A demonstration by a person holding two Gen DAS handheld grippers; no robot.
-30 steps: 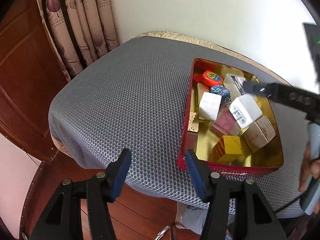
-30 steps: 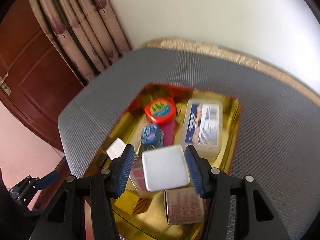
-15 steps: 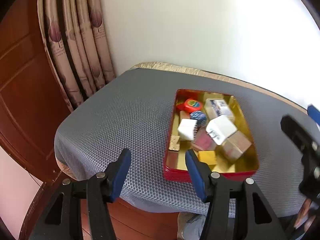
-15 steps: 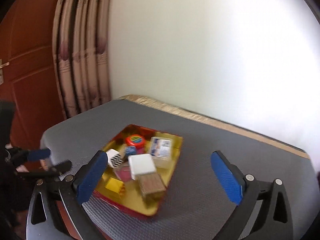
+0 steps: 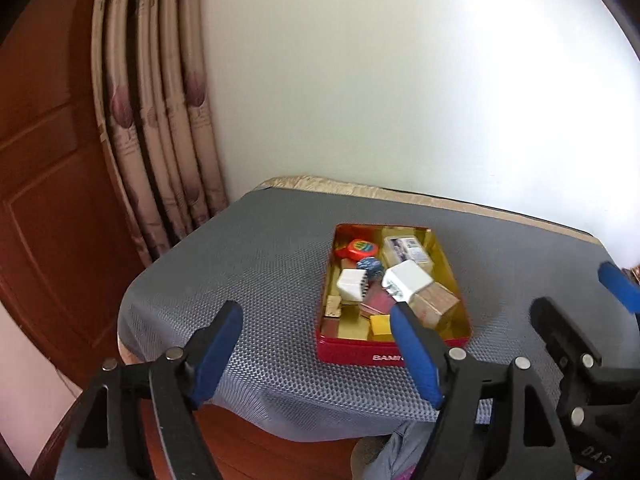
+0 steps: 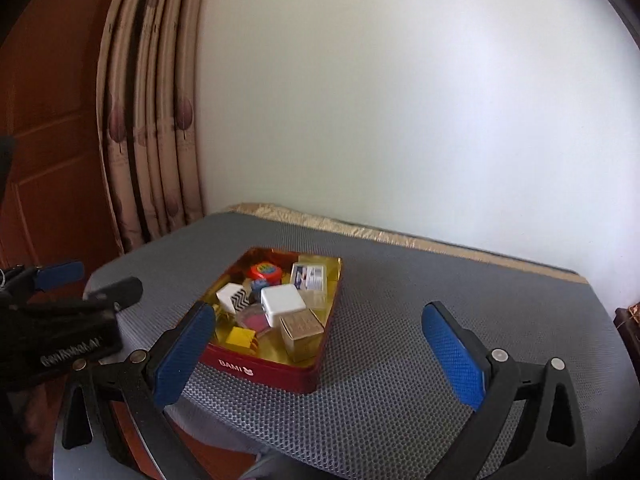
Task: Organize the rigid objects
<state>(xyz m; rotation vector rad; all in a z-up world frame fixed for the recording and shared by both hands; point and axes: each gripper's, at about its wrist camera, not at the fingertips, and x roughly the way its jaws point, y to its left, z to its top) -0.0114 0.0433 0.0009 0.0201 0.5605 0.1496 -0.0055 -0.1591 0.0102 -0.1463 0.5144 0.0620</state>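
A red tin (image 5: 360, 356) (image 6: 264, 366) with a gold inside sits on the grey mesh mat (image 5: 260, 264). In it lie a white charger (image 5: 408, 280) (image 6: 282, 302), a red round tape measure (image 5: 358, 247), a clear labelled box (image 5: 406, 249), a brown carton (image 5: 438, 300), a yellow block (image 5: 380, 324) and a white cube (image 5: 351, 283). My left gripper (image 5: 314, 316) hangs back from the tin's near edge, its jaws opening with nothing between them. My right gripper (image 6: 316, 312) stands wide open and empty, also short of the tin.
The mat covers a table against a white wall (image 5: 400, 80). A patterned curtain (image 5: 160, 120) and a wooden door (image 5: 48, 200) stand at the left. Bare mat (image 6: 440, 300) lies to the right of the tin. Each gripper shows at the edge of the other's view.
The right gripper let go of the white charger, which now lies in the tin, opened wide and drew back and up. The left gripper also drew back and its jaws spread.
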